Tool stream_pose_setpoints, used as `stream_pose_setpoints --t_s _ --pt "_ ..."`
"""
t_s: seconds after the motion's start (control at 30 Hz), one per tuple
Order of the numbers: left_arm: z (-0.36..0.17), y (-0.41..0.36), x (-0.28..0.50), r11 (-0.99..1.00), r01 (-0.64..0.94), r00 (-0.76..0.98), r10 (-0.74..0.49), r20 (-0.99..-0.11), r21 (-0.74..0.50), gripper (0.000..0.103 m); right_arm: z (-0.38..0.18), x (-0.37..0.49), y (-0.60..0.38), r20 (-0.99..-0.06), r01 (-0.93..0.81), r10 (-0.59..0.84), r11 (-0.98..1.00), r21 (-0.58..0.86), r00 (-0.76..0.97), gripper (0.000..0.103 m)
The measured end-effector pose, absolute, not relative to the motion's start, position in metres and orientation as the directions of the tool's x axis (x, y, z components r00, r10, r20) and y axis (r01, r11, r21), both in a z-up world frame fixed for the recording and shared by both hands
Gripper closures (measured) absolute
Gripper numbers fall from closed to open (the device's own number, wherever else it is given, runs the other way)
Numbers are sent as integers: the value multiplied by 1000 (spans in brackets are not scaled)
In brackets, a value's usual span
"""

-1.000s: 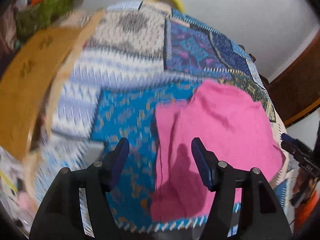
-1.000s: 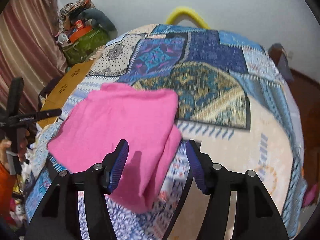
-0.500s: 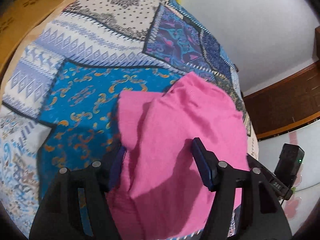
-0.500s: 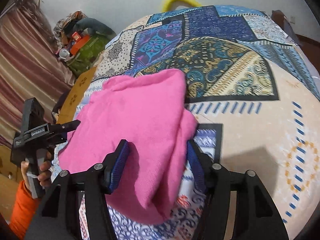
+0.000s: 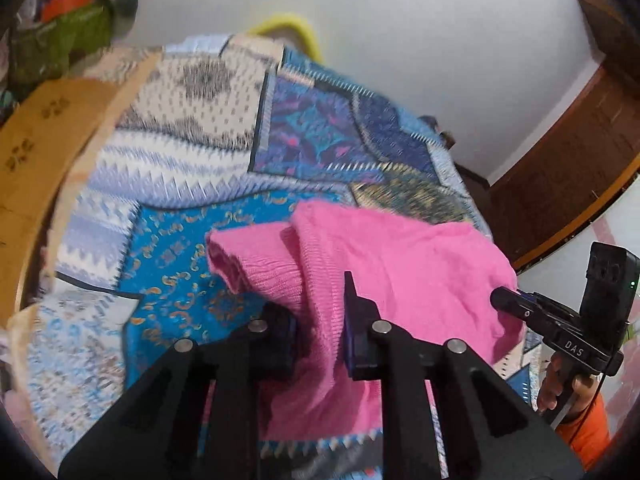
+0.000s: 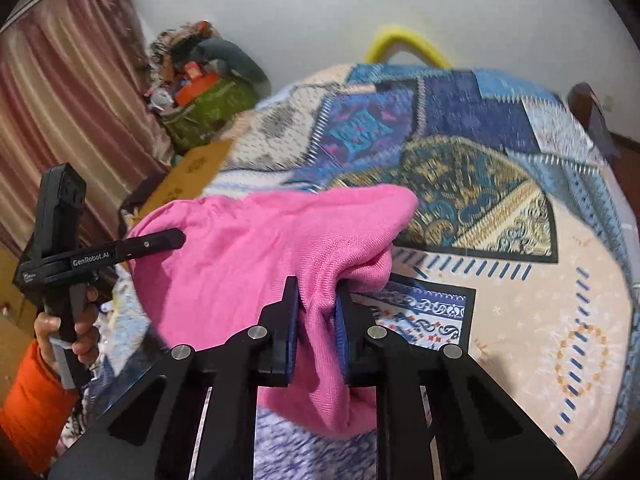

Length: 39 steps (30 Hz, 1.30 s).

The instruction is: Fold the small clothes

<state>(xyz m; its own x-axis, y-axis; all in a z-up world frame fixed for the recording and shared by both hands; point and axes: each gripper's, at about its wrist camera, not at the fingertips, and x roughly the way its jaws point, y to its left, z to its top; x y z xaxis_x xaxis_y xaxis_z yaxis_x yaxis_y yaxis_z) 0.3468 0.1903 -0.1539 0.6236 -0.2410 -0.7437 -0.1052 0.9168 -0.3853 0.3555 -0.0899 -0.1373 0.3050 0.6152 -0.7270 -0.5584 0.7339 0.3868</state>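
A pink knit garment [image 5: 400,264] lies on the patchwork bedspread [image 5: 192,168], its near edge lifted. My left gripper [image 5: 320,320] is shut on the garment's near-left edge, with pink cloth bunched between the pads. My right gripper [image 6: 318,320] is shut on the garment's [image 6: 256,256] near-right edge, the cloth hanging down between the fingers. Each gripper shows in the other's view: the right one [image 5: 504,304] at the garment's right side, the left one [image 6: 172,238] at its left side.
The bedspread [image 6: 500,184] covers a bed. A brown cardboard sheet [image 5: 44,132] lies along its left edge. A green bag with clutter [image 6: 208,108] stands by a curtain [image 6: 60,120]. A yellow hoop [image 6: 404,40] is at the far end. A wooden door [image 5: 568,168] is at right.
Both grippers went from open over the garment to shut on its near edge, and the edge has lifted off the bedspread.
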Motion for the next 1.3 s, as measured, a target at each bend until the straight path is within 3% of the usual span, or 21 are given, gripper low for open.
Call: stream_pose_setpoints --t_s 0.2,0.4,0.57,0.77,0.87,0.93,1.07,1.23,1.3 --pt "-95 189 293 929 -77 686 -215 -696 -363 86 -88 319 -94 -675 -593 656 705 389 337 89" --pt "-77 186 247 939 -72 686 -198 -700 -336 86 -67 278 -94 -661 -612 680 679 406 316 89" --pt "-108 188 230 942 -100 634 -189 -750 -321 86 -92 255 -90 -688 -594 679 672 442 255 89" --pt "-173 196 231 946 -148 538 -168 -826 -289 84 -140 249 -76 -767 -602 601 704 376 224 88" --pt "-188 200 228 951 -164 510 -145 -848 -261 79 -146 253 -78 -792 -598 546 742 304 275 83" --pt "-186 201 224 965 -173 515 -82 -853 -197 67 -142 256 -82 -800 -598 507 763 244 321 83" --pt "-168 199 220 982 -174 544 36 -839 -70 63 -123 258 -92 -789 -600 464 785 157 401 74" --pt "-143 182 220 987 -113 591 -29 -806 -118 60 -104 246 -73 -751 -665 535 726 174 387 67" --pt "-140 165 224 986 -72 597 -79 -799 -152 51 -106 241 -58 -749 -695 558 695 186 358 67"
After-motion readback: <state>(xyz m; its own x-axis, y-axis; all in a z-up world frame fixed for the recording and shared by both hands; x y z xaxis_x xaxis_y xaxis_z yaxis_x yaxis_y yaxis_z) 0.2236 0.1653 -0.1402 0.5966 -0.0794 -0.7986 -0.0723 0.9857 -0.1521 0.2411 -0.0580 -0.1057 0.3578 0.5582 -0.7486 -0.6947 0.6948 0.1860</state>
